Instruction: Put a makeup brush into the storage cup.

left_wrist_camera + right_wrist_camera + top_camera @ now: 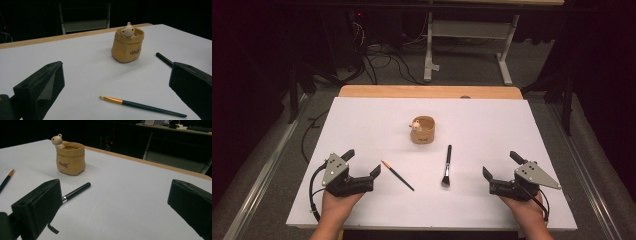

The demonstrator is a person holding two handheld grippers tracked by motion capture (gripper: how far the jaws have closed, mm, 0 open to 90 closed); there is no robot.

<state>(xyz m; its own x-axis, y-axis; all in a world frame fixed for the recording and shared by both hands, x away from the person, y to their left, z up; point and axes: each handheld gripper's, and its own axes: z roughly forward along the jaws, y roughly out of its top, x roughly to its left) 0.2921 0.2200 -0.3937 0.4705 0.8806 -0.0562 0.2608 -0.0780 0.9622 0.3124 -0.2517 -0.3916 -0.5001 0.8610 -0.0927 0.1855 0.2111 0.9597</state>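
Your left gripper (363,161) rests near the front left corner of the white table (362,115), jaws spread wide with nothing between them. Your right gripper (501,164) sits near the front right corner, its jaws equally wide and empty.

The thin brush (397,175), dark-handled with a gold ferrule, lies flat just beside your left gripper, on its inner side, slanting with the pale tip toward the gripper's far jaw. In the left gripper view it lies just ahead, between the two jaws but touching neither (142,106).

The black makeup brush (446,166) lies flat between your two grippers, nearer the right one, handle pointing away from you and bristles toward you. In the right gripper view its handle end shows past the left-hand jaw (76,192); in the left gripper view it runs behind the right-hand jaw (164,59).

The tan pot (423,130) with a small bear figure (416,124) on its rim stands upright beyond both brushes, well apart from both grippers and roughly midway between them.

Nothing stands between either gripper and the brush nearest it.
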